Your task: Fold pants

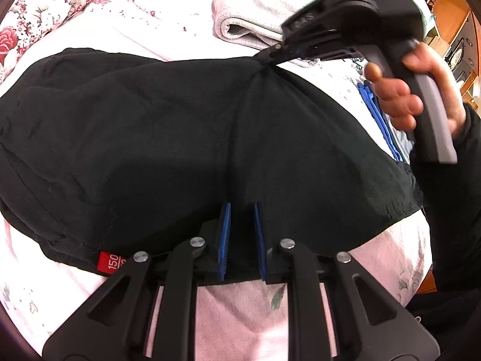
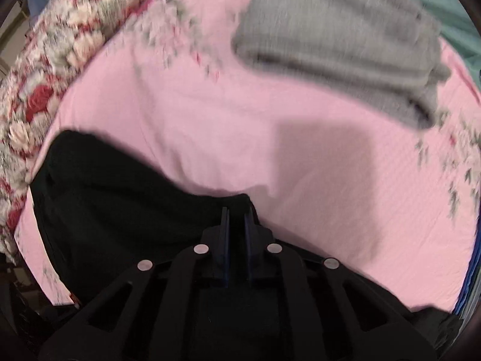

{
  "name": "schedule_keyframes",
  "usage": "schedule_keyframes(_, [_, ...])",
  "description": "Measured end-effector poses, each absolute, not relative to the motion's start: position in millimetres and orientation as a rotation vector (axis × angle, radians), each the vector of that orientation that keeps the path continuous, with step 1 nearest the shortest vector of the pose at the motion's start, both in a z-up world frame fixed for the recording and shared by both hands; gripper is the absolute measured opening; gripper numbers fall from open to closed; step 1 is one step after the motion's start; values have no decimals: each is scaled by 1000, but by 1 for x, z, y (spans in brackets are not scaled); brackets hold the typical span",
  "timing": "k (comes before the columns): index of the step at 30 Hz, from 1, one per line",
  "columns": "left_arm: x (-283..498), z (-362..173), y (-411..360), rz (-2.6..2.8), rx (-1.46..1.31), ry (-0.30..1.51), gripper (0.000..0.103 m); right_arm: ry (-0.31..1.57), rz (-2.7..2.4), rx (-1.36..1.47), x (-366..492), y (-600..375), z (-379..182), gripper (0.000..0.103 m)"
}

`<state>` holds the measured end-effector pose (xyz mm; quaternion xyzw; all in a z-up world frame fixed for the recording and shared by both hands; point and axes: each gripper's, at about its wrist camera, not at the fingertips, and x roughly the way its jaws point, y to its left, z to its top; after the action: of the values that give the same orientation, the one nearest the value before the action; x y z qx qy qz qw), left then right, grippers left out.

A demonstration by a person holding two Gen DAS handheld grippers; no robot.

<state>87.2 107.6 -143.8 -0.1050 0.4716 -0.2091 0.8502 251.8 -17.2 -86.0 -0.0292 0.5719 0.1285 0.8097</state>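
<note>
Two grippers are both clamped on the black pants. Your left gripper has its blue pads drawn narrow with the near hem of the fabric pinched between them, at 6 o'clock in the left wrist view. Your right gripper shows in that same view at 1 o'clock, its jaws closed on a bunched corner of the cloth, pulling it into a taut peak with creases fanning down from the grip; your right hand wraps the grey handle at 3 o'clock. In the right wrist view, which is blurred, the right gripper sits at 6 o'clock with dark fabric gathered between its narrow jaws. The pants lie spread across the pink bed sheet, reaching from 9 o'clock to 4 o'clock in the left view, with a red size tag at the near edge around 7 o'clock. Farther out, a folded grey garment rests on the sheet at 1 o'clock in the right view, well apart from the pants. A floral quilt runs along the edge at 10 o'clock, and some blue cloth lies just beyond the pants at 3 o'clock in the left view.
</note>
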Motion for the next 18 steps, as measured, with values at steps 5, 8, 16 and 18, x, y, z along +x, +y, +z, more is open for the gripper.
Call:
schedule_keyframes(5, [88,-145,108,-439,-228,1000,16,1302,274,-53,276,-16,-123,8])
schedule_keyframes(8, [89,-143,109,-443,-234,1009,16,1265,313,-31,273,-23,-119,13])
schedule_keyframes(16, [105,-82,95,-502,-231,953,31,1125,287,81,220,-88,-36,43])
schedule_keyframes(18, [129,-73,75,-484,-202,953,34,1100,247,93,194,-116,-26,48])
